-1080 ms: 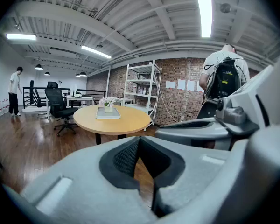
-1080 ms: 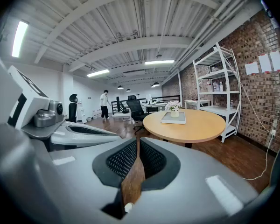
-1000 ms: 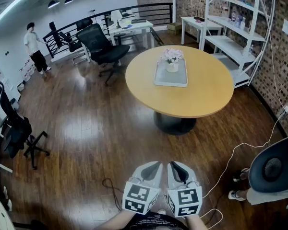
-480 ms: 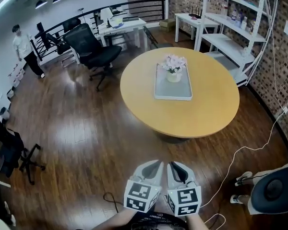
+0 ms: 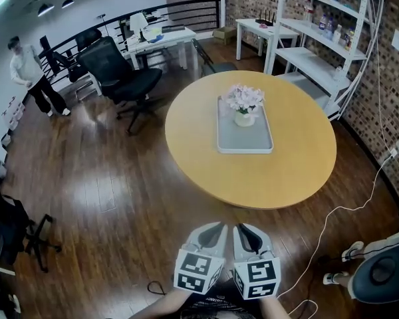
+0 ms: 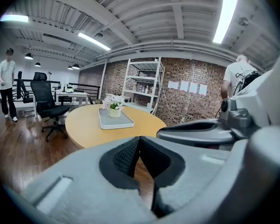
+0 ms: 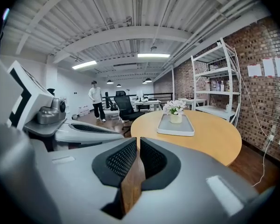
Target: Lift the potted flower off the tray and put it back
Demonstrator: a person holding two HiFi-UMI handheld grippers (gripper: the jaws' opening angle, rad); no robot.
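potted flower (image 5: pixel 245 104) stands on the tray (image 5: pixel 245 140), well ahead of left claw (image 5: pixel 217 227) and right claw (image 5: pixel 241 228) (both closed, empty).

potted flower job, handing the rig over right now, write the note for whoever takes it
Left gripper: shut, empty.
Right gripper: shut, empty.
Both are held side by side over the dark wood floor, short of the table, touching nothing.
The white-flowered plant in its small pale pot stands upright at the far end of the grey rectangular tray, which lies on the round yellow wooden table.
Done: nothing that shows; the pot sits on the tray.
Left: reach the table, open the jaws, grip the pot, lift it clear of the tray, set it back.
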